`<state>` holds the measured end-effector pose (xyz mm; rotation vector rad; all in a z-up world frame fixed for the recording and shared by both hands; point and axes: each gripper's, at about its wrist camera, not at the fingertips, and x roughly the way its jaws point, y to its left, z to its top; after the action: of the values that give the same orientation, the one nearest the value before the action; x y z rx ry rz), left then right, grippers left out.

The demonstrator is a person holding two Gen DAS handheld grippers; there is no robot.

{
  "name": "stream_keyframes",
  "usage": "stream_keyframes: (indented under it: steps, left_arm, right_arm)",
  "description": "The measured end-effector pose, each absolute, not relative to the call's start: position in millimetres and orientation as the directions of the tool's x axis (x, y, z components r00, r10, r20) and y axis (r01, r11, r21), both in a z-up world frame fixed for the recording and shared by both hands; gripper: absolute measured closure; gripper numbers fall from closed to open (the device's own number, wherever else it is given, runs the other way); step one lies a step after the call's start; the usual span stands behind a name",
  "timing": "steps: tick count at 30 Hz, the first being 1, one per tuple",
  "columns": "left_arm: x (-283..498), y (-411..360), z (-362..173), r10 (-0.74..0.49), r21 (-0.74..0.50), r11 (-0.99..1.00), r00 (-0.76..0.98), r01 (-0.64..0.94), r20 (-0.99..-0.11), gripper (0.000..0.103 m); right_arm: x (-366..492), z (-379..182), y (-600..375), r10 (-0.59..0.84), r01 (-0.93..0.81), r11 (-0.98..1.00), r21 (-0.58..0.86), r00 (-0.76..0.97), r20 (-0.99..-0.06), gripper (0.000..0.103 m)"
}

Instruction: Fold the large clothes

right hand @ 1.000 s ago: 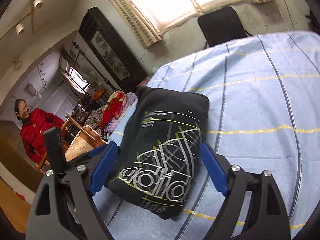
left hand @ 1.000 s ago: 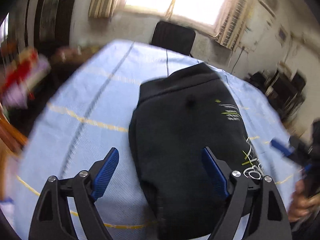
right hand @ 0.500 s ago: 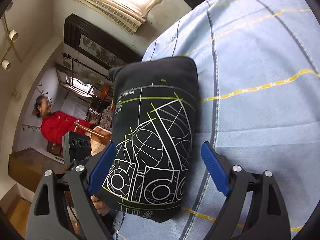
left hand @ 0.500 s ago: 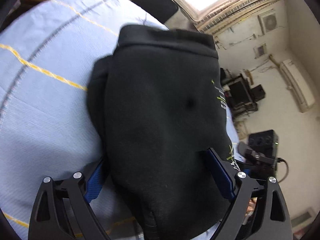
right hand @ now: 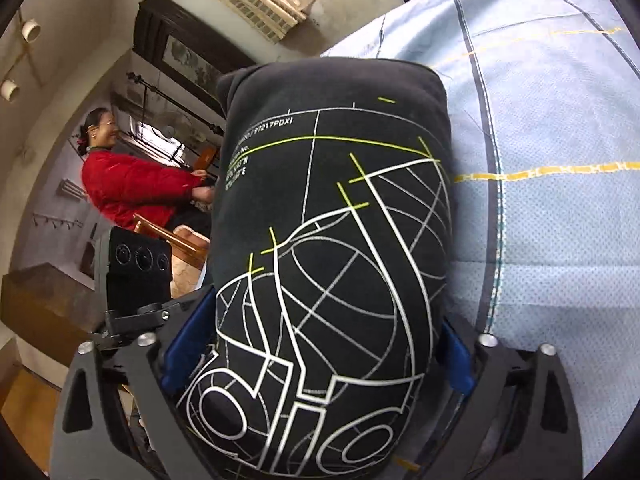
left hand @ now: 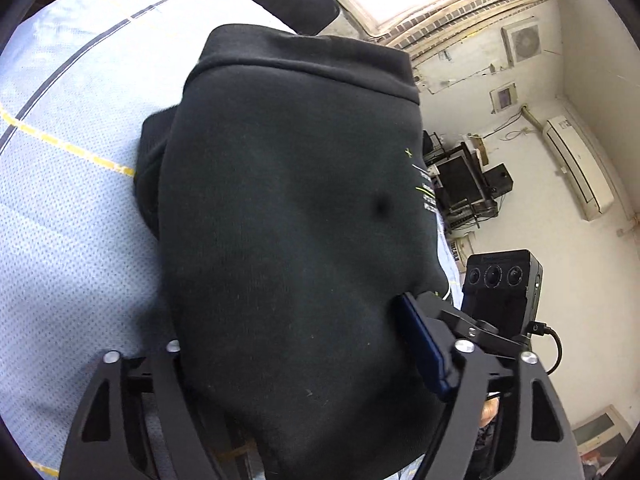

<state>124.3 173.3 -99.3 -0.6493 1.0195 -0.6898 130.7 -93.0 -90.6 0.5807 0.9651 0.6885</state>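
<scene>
A black sweatshirt [left hand: 288, 208], folded into a thick bundle, lies on the light blue tablecloth [left hand: 72, 208]. Its white and yellow line print [right hand: 332, 280] faces up in the right wrist view. My left gripper [left hand: 292, 320] straddles the bundle's plain near end and its jaws are closing. The right blue pad [left hand: 424, 344] presses into the cloth, and the left finger is hidden under the bulging fabric. My right gripper [right hand: 324, 312] straddles the printed end. The cloth fills the gap between its wide-set blue pads [right hand: 188, 344].
A black chair [left hand: 292, 0] stands at the table's far side below a bright window. A person in a red jacket [right hand: 132, 188] stands beyond the table's left edge. Shelves with dark equipment [left hand: 464, 184] line the right wall. Bare tablecloth [right hand: 560, 120] stretches to the right.
Both grippers have sunk and pushed forward until the bundle sits deep between their fingers. The left gripper's fingers have drawn in against the cloth.
</scene>
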Motion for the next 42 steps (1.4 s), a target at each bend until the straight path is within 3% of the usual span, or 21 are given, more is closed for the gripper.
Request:
stream_keyframes:
  steps: [3,6,24,32,42]
  left_arm:
    - [120.3,170.5,-92.2,-0.775,-0.756,0.611,0.369,0.234,-0.512,0.03]
    - [115.7,169.7,-84.3,-0.787,-0.763,0.596,0.37,0.25,-0.494,0.032]
    - [-15.4,130.1,18.4,-0.774,-0.66,0.622,0.454,0.42,-0.44,0.034]
    - [-91.6,126.2,11.2,-0.771,-0.648,0.627,0.462,0.432,-0.439,0.034]
    - [-126.4,117.8,-29.2,-0.772,-0.669,0.628,0.426,0.398,-0.471,0.033]
  right_arm:
    - [126.9,-84.7,-98.4,0.759,-0.28,0.635,0.72,0.403,-0.512,0.027]
    - [121.7,-79.2,-102.0,0.768,-0.29,0.623,0.726,0.404,-0.497,0.03]
    - [-10.3,3.0,-139.5,0.781,-0.388,0.595,0.703,0.486,-0.393,0.03]
    - [-79.3,12.5,-144.1,0.776,-0.411,0.606,0.682,0.495,-0.391,0.03]
    - [-133.8,-25.1,-154.2,0.778,-0.395,0.607,0.69,0.475,-0.412,0.03]
